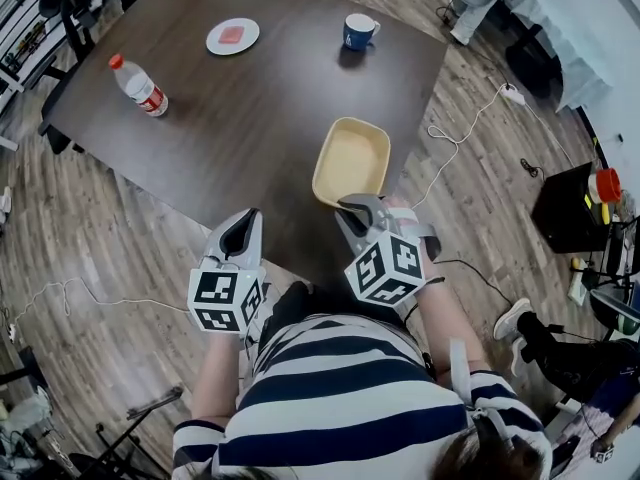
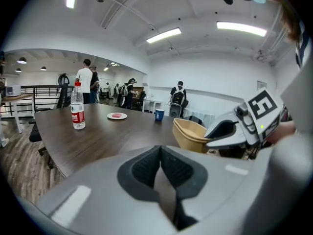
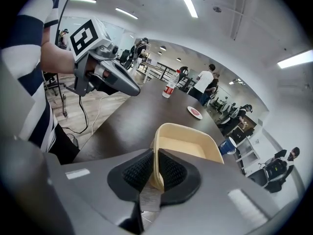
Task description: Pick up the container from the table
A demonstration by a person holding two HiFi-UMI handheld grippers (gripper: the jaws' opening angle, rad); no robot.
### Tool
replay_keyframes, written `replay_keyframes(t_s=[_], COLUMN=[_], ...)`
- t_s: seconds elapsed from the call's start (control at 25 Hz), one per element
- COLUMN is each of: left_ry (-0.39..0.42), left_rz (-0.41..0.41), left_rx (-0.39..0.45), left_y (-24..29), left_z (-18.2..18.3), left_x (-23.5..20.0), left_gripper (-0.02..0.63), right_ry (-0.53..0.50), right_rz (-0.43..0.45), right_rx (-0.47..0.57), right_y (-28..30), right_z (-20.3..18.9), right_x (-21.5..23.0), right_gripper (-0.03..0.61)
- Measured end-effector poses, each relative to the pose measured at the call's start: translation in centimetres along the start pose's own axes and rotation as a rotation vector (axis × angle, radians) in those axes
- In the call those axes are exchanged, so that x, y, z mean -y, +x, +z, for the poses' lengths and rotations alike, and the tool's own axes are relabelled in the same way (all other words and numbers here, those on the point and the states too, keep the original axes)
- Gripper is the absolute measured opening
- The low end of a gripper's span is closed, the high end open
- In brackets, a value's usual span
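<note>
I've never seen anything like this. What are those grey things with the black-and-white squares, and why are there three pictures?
There is no robot here. A person in a striped shirt holds a hand tool in each hand, and each tool has two fingers that pinch. The head view comes from a camera on the person's head, looking down. The two gripper views come from cameras riding on the tools. On the dark table are a water bottle, a small plate and a blue cup. The right gripper pinches the near rim of a beige container. The left gripper is shut on nothing.
</note>
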State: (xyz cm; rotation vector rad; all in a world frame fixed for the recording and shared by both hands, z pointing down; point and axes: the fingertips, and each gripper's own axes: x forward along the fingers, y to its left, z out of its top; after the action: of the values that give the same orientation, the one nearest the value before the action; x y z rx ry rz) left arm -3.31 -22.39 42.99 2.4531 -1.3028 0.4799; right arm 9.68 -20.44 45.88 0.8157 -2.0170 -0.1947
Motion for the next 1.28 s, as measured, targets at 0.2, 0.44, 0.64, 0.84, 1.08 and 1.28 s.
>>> replay_keyframes(t_s=[0.2,0.44,0.64,0.84,1.08,1.28], left_ry=[0.006,-0.003,-0.006,-0.003,0.002,-0.004], left_rz=[-0.013,-0.013,-0.014,-0.014,-0.01,-0.002], left_rx=[-0.003,0.0,0.0,0.005,0.006,0.013], left_y=[-0.4,-0.9,-1.1,-1.4,-1.4,-1.7], left_z=[-0.4,-0.9,-1.1,-1.1,-1.3,-1.6], left_x=[0.3,0.2,0.1,0.3,0.6,0.8], left_gripper=[0.0,0.0,0.0,0.0,0.0,0.0], right_ry=[0.007,0.014,0.017,0.01,0.009,-0.002], right_rz=[0.009,0.022,0.024,0.025,0.038,0.041], right_rx=[-0.005,-0.005,-0.008,-0.009,-0.001,-0.002], right_y=[-0.7,-1.1,-1.4,-1.8,-1.8,-1.8], right_z=[0.0,0.2,0.2,0.3,0.2,-0.1], right_x=[-1.3,-2.5,-3.0,-3.3,-3.5,-3.9], right_gripper=[0.029,0.029,0.029,0.028,0.027,0.026])
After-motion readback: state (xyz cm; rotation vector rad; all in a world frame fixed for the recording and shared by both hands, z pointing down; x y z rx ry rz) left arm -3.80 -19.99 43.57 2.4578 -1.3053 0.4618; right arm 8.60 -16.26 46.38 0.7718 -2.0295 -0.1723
